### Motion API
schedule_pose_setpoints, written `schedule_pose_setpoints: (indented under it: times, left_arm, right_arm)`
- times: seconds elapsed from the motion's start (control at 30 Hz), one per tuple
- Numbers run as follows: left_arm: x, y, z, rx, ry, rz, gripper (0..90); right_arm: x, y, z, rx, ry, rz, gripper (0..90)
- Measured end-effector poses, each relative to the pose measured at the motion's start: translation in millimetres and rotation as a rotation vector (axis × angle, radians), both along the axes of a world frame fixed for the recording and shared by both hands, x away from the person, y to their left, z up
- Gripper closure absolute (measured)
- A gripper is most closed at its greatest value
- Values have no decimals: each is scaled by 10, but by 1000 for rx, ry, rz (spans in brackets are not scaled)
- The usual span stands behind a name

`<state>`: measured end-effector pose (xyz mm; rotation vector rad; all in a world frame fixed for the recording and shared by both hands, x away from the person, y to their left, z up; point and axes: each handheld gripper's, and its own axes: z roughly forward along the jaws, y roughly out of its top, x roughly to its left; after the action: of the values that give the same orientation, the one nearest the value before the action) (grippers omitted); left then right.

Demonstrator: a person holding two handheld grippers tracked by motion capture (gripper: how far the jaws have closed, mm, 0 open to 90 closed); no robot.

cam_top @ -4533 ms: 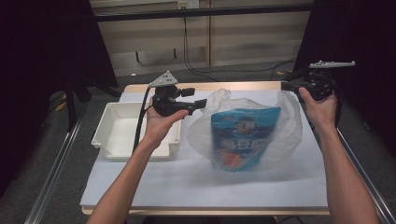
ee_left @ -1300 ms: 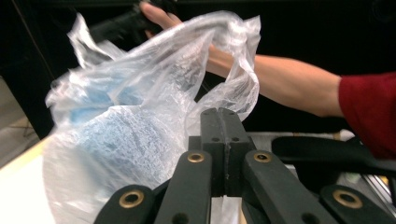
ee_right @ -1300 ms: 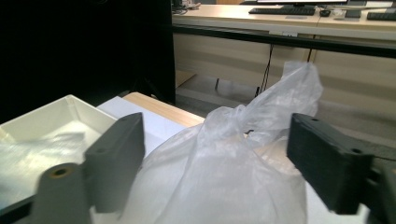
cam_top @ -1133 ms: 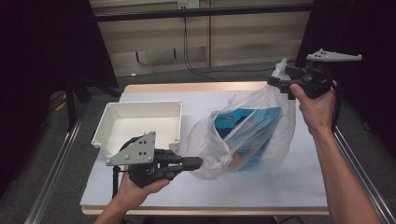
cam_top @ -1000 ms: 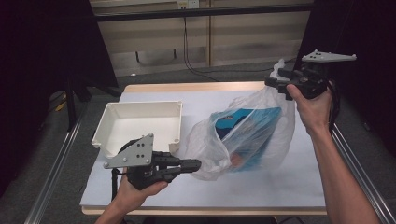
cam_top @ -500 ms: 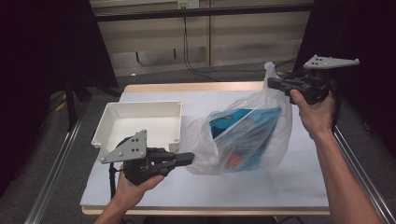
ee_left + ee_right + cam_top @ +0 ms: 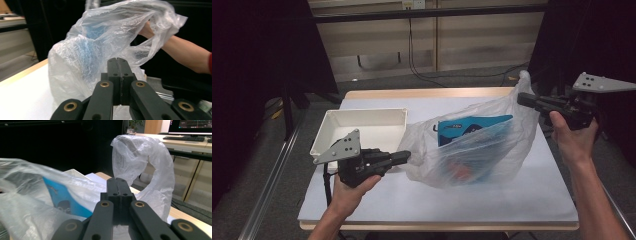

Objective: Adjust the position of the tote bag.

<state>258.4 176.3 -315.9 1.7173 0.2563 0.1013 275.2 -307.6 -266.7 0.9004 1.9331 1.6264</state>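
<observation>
My right gripper (image 7: 523, 98) now pinched on plastic bag (image 7: 472, 150) handle, jaws just closing over film; a second ago handle sat loose at jaw tips. Bag lifted at far right corner, rest on table (image 7: 452, 200) beside white tray (image 7: 362, 125). Left gripper (image 7: 404, 157) clamped on bag's opposite edge, pulled toward near left since last look. Mouth stretched wider; blue packet (image 7: 472, 127) inside exposed. I judge bag ready for packet removal.
</observation>
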Motion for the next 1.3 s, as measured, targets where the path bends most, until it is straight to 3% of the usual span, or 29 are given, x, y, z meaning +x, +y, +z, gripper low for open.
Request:
schedule_pose_setpoints:
  times: [0.17,0.27,0.43,0.53,0.63,0.83,1.03,1.3]
  left_arm:
    - [92,67,-30,-4,27,45,900]
    - [155,78,-61,-12,44,46,900]
    - [211,72,-79,5,37,59,900]
    - [243,81,-97,-10,50,75,900]
    - [272,90,-125,5,52,90,900]
    - [413,47,-201,-2,83,102,900]
    - [417,32,-297,56,91,111,900]
    - [376,61,-407,95,101,105,900]
  right_arm:
    - [-166,-60,-38,0,-13,14,900]
    - [-245,-99,-89,-1,-14,9,900]
    - [-349,-142,-169,-3,-17,-1,900]
    - [-385,-168,-266,-6,-15,-4,900]
    - [-414,-195,-362,13,-2,-3,900]
    - [-415,-197,-433,20,-6,-3,900]
    - [-393,-258,-561,48,-22,-33,900]
    - [-361,-294,-674,48,23,-32,900]
